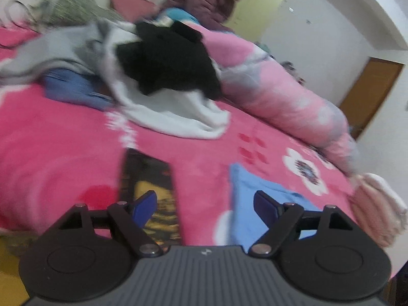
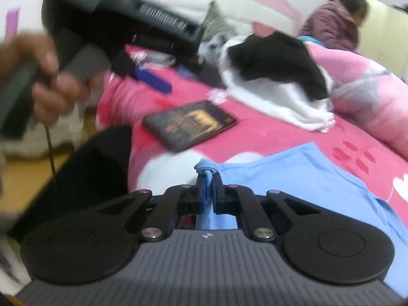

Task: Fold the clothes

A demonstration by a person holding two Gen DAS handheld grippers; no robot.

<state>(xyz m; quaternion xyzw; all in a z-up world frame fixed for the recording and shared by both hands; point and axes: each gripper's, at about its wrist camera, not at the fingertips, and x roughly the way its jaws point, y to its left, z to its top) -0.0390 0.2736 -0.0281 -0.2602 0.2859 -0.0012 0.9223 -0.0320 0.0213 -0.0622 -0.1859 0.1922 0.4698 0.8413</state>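
Blue shirt lies on the pink bed, its corner pinched in the right tool, left tool spread empty; that thin bite could slip when pulled.

I see a bed with a pink flowered cover; on it lie a light blue shirt, a dark book, heaped clothes and a rolled pink quilt.

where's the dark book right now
The dark book lies flat on the pink bedspread, left of the light blue garment and in front of the white and black clothes pile.
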